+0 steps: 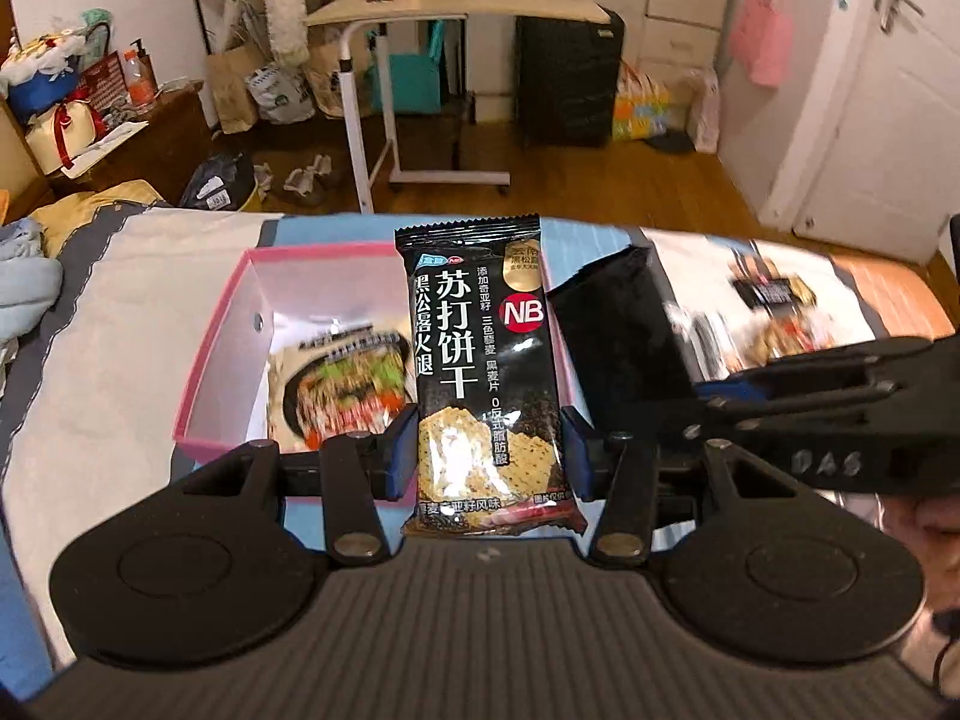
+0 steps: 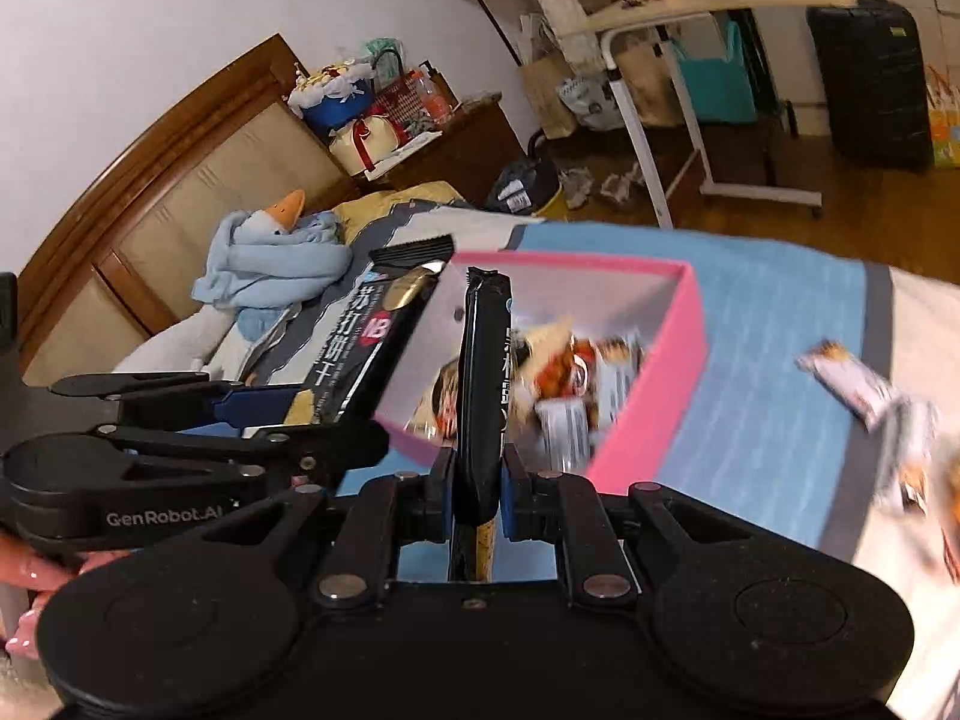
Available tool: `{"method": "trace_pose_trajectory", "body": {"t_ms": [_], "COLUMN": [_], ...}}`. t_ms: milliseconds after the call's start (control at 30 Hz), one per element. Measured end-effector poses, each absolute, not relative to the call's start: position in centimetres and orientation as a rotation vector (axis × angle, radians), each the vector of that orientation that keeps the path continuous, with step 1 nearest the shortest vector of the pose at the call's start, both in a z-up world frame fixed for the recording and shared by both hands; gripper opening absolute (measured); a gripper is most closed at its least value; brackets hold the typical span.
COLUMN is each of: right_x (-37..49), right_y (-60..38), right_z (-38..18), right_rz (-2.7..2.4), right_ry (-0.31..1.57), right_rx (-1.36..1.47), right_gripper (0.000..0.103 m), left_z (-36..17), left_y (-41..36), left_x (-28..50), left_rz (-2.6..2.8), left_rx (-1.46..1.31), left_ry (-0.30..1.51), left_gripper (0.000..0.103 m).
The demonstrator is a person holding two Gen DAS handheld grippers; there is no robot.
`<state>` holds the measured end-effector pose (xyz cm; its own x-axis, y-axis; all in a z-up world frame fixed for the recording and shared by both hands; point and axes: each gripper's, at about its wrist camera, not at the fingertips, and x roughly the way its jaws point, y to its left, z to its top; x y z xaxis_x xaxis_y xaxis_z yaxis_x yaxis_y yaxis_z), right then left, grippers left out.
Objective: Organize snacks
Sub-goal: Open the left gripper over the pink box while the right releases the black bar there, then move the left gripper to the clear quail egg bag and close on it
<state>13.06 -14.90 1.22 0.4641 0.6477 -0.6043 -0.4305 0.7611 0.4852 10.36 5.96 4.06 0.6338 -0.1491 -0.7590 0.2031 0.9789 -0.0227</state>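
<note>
My left gripper [image 1: 489, 450] is shut on a black soda-cracker packet [image 1: 480, 360], held flat with its label facing the camera, above the near edge of a pink box [image 1: 210, 360]. A blurred snack packet [image 1: 336, 384] lies inside the box. At the right, my right gripper [image 1: 714, 402] grips a second black packet [image 1: 618, 324]. In the right wrist view that gripper [image 2: 477, 498] is shut on the black packet [image 2: 480, 360], seen edge-on over the pink box [image 2: 654, 396]. The left gripper [image 2: 282, 414] holds its cracker packet [image 2: 366, 348] at the box's left side. Several snacks [image 2: 570, 372] lie in the box.
The box sits on a bed with a blue, grey and white sheet [image 2: 768, 312]. Loose snack packets [image 2: 864, 390] lie on the bed to the right. A blue blanket with a goose toy [image 2: 270, 258] is by the headboard. A rolling side table [image 1: 456, 6] and black suitcase [image 1: 567, 78] stand beyond.
</note>
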Motion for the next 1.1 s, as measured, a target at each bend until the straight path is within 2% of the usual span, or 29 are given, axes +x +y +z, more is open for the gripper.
{"method": "trace_pose_trajectory", "body": {"t_ms": [300, 400, 533, 600, 933, 1100], "right_x": [20.2, 21.3, 21.6, 21.3, 16.8, 14.4], "right_y": [-11.4, -10.7, -9.8, -9.7, -15.2, -19.6], "right_z": [-2.8, -3.5, -3.6, -3.4, 0.9, 3.0], "right_rz": [0.611, 0.620, 0.585, 0.585, 0.580, 0.552], "right_ry": [0.975, 0.974, 0.959, 0.934, 0.866, 0.889], "right_rx": [0.293, 0.322, 0.258, 0.203, 0.009, -0.078], "right_gripper": [0.018, 0.018, 0.024, 0.024, 0.030, 0.040], "left_z": [-0.8, -2.2, -3.1, -3.3, 0.0, 2.6], "left_y": [9.3, 10.0, 9.8, 9.7, 7.8, 5.5], "left_x": [17.7, 18.7, 19.2, 19.4, 15.2, 12.5], "left_rz": [-0.150, -0.141, -0.127, -0.115, -0.148, -0.180], "left_rx": [-0.006, -0.044, -0.029, -0.028, -0.024, 0.025], "left_ry": [0.921, 0.963, 0.985, 0.979, 0.917, 0.911], "left_gripper": [0.047, 0.047, 0.047, 0.051, 0.060, 0.062]}}
